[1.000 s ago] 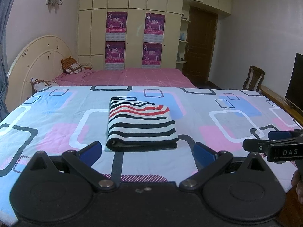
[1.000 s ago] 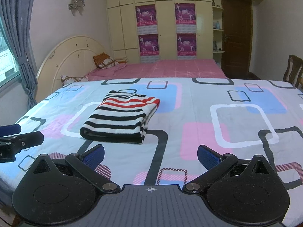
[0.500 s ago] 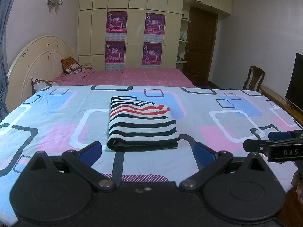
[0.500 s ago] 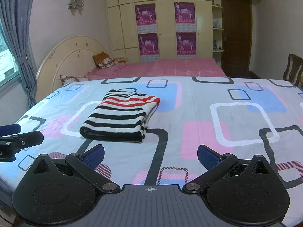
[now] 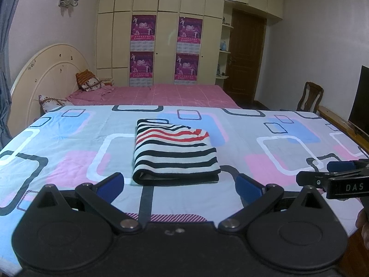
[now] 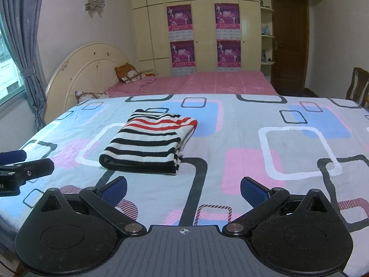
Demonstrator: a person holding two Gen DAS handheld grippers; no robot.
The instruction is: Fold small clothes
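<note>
Striped garment (image 5: pixel 175 152), folded into a neat thick rectangle, lies flat on the patterned bedsheet (image 5: pixel 288 147) at the centre of the left wrist view and left of centre in the right wrist view (image 6: pixel 147 143). Its stripes are black on white, with a few red bands toward the far end; the rounded fold edge faces the cameras, layered edges on its right side. Left gripper (image 5: pixel 180 185) sits at the lower middle of its frame, blue pads spread wide, holding nothing, just short of the garment. Right gripper (image 6: pixel 183 189) is likewise spread wide and empty, lower middle of its frame, near the garment's right corner.
</note>
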